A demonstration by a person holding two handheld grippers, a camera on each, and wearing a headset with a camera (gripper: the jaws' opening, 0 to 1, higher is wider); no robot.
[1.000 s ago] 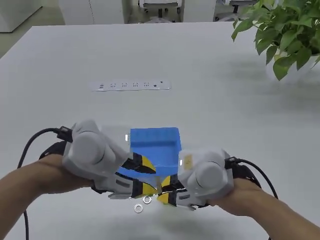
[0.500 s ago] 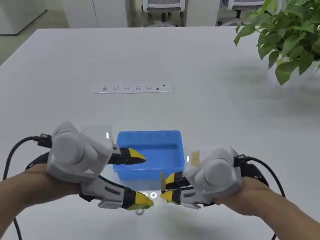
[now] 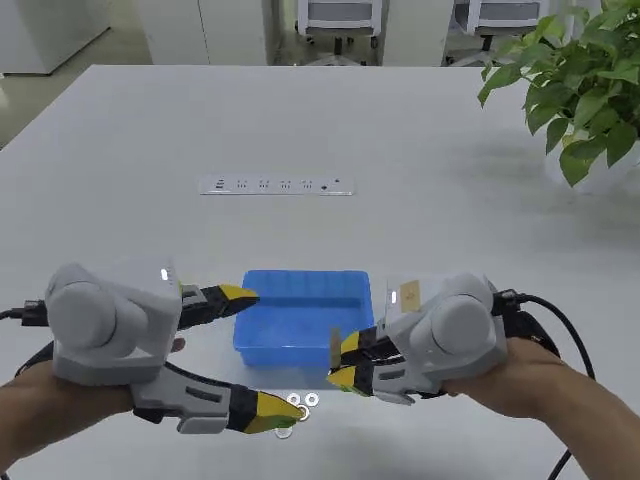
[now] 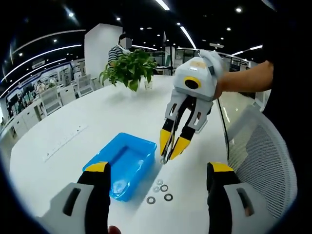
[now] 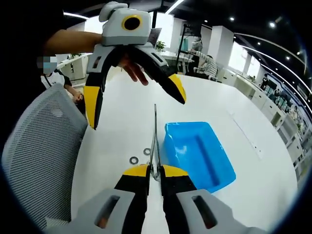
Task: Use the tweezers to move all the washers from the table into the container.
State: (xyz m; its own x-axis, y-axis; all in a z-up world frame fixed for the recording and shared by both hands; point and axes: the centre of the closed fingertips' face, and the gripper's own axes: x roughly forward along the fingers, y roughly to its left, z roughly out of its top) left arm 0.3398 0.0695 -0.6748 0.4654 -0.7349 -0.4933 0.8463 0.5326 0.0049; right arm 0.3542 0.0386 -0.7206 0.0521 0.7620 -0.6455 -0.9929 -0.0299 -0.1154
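Several small metal washers (image 3: 300,404) lie on the white table just in front of the blue container (image 3: 305,312); they also show as washers (image 4: 160,188) and washers (image 5: 139,156). My right gripper (image 3: 342,362) is shut on thin tweezers (image 5: 155,131), which point toward the washers beside the container (image 5: 197,151). The tweezers' tip (image 4: 164,158) hangs a little above the table near the container's corner (image 4: 122,161). My left gripper (image 3: 255,352) stands wide open, one finger over the container's left rim, the other beside the washers, holding nothing.
A power strip (image 3: 277,185) lies mid-table behind the container. A potted plant (image 3: 585,80) stands at the far right. A grey mesh chair (image 5: 44,146) sits at the table's near edge. Office chairs (image 3: 335,18) stand beyond the far edge.
My left gripper has opened wide and drawn back to the left, away from the right gripper. The right gripper stays shut on the tweezers. The head camera has tilted.
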